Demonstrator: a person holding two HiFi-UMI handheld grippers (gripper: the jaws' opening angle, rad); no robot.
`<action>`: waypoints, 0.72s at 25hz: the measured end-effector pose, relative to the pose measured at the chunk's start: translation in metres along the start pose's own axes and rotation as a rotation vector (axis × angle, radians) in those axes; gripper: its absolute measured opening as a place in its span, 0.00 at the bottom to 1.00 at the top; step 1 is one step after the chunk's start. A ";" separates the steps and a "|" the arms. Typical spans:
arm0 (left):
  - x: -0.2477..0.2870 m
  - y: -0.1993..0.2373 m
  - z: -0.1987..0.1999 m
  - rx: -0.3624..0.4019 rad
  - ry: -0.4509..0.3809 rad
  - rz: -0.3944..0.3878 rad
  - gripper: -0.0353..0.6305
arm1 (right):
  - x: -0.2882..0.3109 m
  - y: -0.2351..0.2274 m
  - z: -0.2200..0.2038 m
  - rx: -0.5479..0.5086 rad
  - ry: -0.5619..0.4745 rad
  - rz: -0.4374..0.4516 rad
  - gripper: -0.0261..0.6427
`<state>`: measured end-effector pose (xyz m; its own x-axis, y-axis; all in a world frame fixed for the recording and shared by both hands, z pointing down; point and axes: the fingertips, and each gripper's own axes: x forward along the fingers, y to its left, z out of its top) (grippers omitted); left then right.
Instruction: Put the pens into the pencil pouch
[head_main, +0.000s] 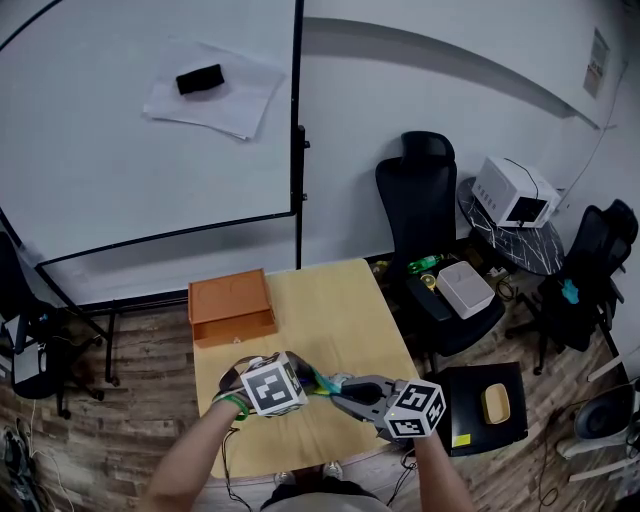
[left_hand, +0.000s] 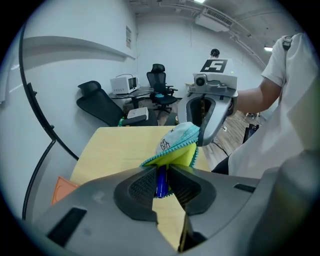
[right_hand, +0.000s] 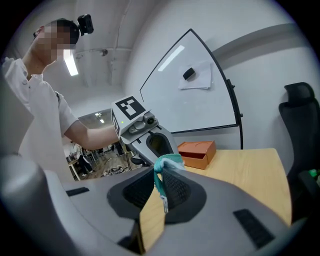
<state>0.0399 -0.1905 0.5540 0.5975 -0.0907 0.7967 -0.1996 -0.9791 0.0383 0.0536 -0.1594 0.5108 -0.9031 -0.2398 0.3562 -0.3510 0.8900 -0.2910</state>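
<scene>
Pen (left_hand: 161, 182), blue and upright, sits clamped between the closed jaws of the left gripper (left_hand: 160, 170), its far end tucked under the teal-trimmed edge of the pencil pouch (left_hand: 179, 142), whose yellow-lined mouth gapes just beyond those jaws. Only the left gripper view shows the pen. That view also shows the right gripper (left_hand: 200, 131) at the pouch's far side. The right gripper view adds what the others lack. There the right gripper (right_hand: 159, 175) has its jaws pinched on the pouch's teal edge, a zipper pull (right_hand: 164, 202) dangles between them, and the rest of the pouch (right_hand: 169, 161) bunches just past the tips, against the left gripper (right_hand: 156, 150) facing it. From the head view the pouch (head_main: 323, 382) is a small teal scrap held above the table (head_main: 320, 310) between the left gripper (head_main: 308, 379) and the right gripper (head_main: 340, 392). An orange box (head_main: 232, 305) sits well beyond both, at the table's far edge.
</scene>
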 end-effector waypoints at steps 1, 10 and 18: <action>-0.001 0.002 0.002 -0.002 -0.018 0.014 0.16 | -0.002 -0.003 -0.001 0.008 -0.005 -0.015 0.11; -0.031 0.018 0.021 -0.156 -0.287 0.119 0.39 | -0.019 -0.024 0.005 0.105 -0.109 -0.094 0.11; -0.072 0.036 0.035 -0.353 -0.672 0.316 0.38 | -0.038 -0.048 0.017 0.183 -0.221 -0.186 0.11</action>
<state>0.0170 -0.2257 0.4772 0.7871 -0.5522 0.2750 -0.6023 -0.7842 0.1493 0.1003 -0.1993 0.4962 -0.8444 -0.4873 0.2226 -0.5349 0.7436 -0.4013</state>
